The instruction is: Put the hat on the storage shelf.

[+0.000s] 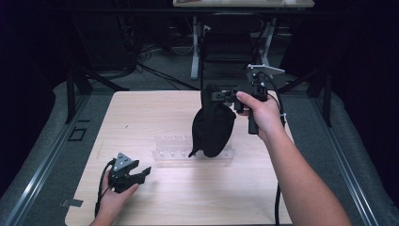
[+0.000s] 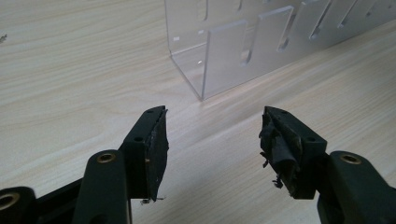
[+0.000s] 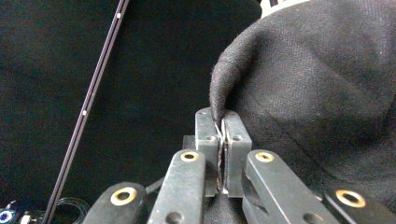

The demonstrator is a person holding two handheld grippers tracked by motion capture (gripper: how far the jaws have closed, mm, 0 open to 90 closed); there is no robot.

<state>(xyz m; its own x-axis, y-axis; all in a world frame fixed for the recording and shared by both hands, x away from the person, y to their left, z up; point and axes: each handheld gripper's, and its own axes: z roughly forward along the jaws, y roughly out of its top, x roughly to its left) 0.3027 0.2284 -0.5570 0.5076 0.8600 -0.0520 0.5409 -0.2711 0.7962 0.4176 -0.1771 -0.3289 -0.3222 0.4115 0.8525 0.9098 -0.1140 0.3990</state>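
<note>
A black cloth bag hangs in the air over the table, its bottom just above a clear acrylic rack. My right gripper is shut on the bag's top edge and holds it up; in the right gripper view the jaws pinch the fabric rim of the black cloth bag at my right gripper. My left gripper rests near the table's front left, open and empty. In the left gripper view my left gripper points at the near corner of the clear rack, a short way off.
The wooden table has bare surface to the left and in front of the rack. A dark chair and a white desk frame stand behind the table. Metal rails run along both sides on the floor.
</note>
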